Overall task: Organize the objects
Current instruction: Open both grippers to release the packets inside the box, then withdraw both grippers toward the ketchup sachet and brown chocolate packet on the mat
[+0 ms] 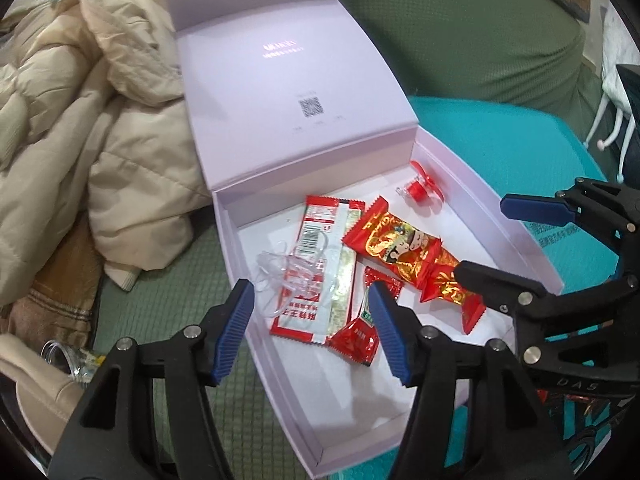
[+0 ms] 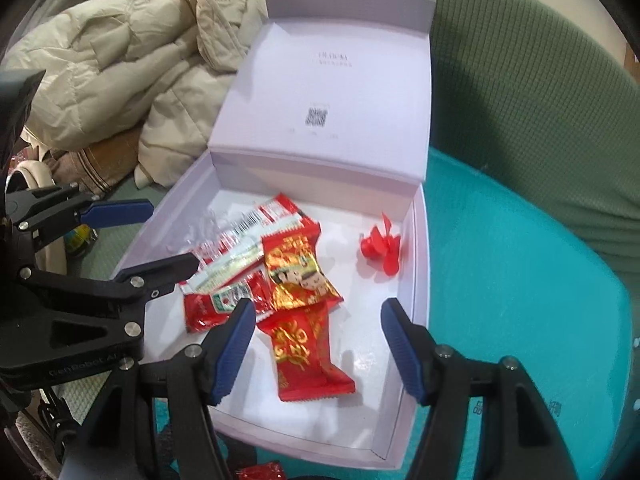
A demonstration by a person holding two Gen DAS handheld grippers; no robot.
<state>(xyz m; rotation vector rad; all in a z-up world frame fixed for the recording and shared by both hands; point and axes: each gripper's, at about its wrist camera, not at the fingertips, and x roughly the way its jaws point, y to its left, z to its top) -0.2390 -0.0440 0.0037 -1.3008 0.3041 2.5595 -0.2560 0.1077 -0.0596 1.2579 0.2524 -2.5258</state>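
Both tools hover released above the open lilac box (image 1: 448,168), lid propped back so contents drop in freely. My left gripper (image 1: 312,332) stands apart over the clear tangle (image 1: 288,276) and long sachet (image 1: 320,264); my right gripper (image 2: 318,356) gapes over the red-gold wrapper (image 2: 304,344). A red fan toy (image 2: 382,250) sits alone near the box's far corner.

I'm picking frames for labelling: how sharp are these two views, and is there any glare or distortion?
Left wrist view: mostly sharp, a glare patch on the box lid washes out its print, and the fisheye bows the box walls. Right wrist view: softer, the red and gold wrapper is slightly blurred; dark vignette in the corners of both.
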